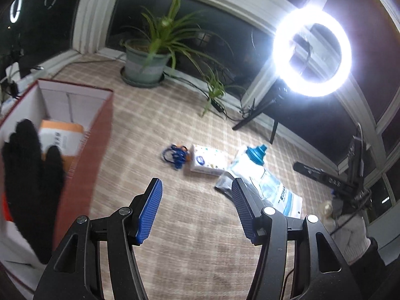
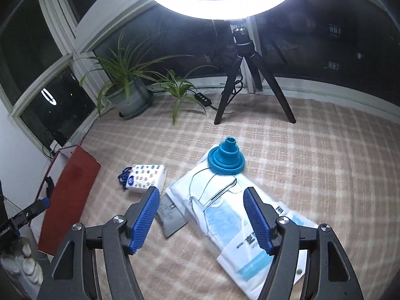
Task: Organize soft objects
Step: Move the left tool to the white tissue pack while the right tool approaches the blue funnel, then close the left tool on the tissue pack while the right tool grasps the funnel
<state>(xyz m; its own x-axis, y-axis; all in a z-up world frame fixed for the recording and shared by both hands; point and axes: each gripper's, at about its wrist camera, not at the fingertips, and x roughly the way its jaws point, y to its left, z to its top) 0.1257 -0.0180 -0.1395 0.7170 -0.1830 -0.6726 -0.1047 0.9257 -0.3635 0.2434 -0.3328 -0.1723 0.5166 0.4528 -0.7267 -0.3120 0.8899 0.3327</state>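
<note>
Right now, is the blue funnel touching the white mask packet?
Touching. The right wrist view shows the blue funnel standing rim-down on the far end of the white mask packet.

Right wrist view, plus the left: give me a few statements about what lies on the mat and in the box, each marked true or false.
1. The blue funnel sits on the white plastic bag. True.
2. The tissue pack is inside the red box. False: it lies on the mat.
3. The right gripper holds the bag. False: its jaws are open and empty.
4. The blue cord lies beside the tissue pack. True.
5. The left gripper is empty. True.
</note>
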